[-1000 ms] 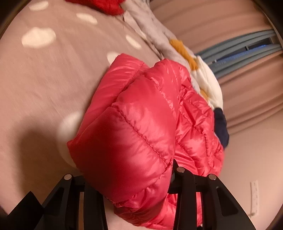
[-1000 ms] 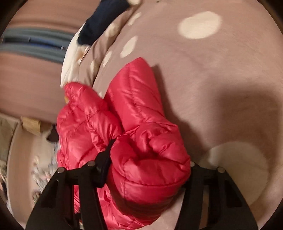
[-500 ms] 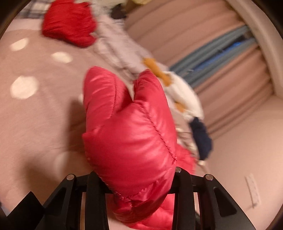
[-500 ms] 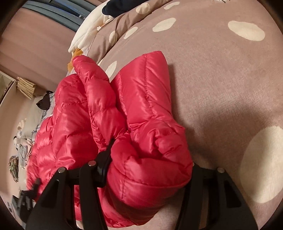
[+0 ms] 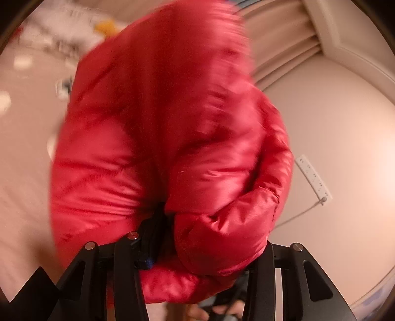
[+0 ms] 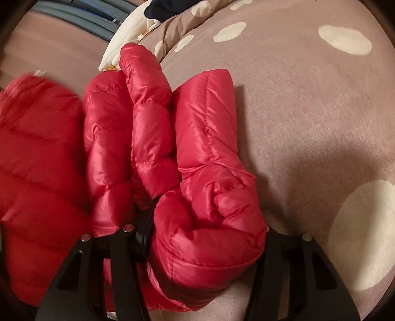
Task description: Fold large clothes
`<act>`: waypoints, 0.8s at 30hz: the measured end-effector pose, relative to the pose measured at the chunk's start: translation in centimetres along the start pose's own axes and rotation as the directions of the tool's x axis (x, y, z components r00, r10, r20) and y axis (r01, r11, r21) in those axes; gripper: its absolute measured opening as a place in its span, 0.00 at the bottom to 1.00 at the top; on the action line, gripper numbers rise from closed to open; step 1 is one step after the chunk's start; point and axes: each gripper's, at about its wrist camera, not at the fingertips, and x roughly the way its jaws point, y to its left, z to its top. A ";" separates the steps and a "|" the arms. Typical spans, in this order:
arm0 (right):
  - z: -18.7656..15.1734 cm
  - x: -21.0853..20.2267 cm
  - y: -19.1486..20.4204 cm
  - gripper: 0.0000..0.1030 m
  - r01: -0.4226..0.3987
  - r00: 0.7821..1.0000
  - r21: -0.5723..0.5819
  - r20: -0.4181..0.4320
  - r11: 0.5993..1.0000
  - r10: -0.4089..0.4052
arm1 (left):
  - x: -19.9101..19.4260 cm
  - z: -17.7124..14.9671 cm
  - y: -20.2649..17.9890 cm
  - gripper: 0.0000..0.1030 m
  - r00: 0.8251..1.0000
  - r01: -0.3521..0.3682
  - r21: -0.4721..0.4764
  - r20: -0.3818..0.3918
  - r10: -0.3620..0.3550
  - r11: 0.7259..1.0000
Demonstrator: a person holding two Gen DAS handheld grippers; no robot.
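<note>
A red puffer jacket hangs bunched from the left gripper, lifted clear of the bed and blurred with motion; its jaws are opening, yet a thick roll of quilted fabric sits between them and the pads press its sides. Behind it are a pale wall and a white power strip (no lettering can be made out on it). To the right, the right gripper has its jaws clamped on another padded fold of the jacket, which lies low over the bed's dotted taupe cover. At the far edge rest a cream cushion and a dark garment.

The fold looks barely begun: the jacket is gathered in loose lumps between the two grippers, not laid flat, with sleeves and body yet to be squared and stacked. No brand, label or readable writing shows on the jacket or elsewhere.
</note>
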 end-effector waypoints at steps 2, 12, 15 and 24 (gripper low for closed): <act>0.5 -0.2 -1.3 0.52 -0.057 0.998 0.072 -0.018 0.996 0.058 | 1.2 -0.5 0.3 0.42 1.000 0.000 0.020 -0.026 0.001 1.000; 2.8 -11.1 -1.0 0.87 -0.049 0.961 0.061 0.276 0.997 0.030 | 1.8 -0.9 -0.3 0.49 0.998 -0.061 0.049 -0.016 0.061 0.997; 2.5 -13.4 0.9 0.94 -0.149 0.949 -0.014 0.280 0.989 0.147 | 1.6 -1.2 -0.8 0.50 0.996 -0.083 0.056 -0.008 0.083 0.995; 0.5 -11.5 8.4 1.00 -0.255 0.961 -0.257 0.035 0.932 0.273 | 3.1 -1.6 -3.0 0.54 0.991 -0.134 0.138 -0.004 0.136 0.981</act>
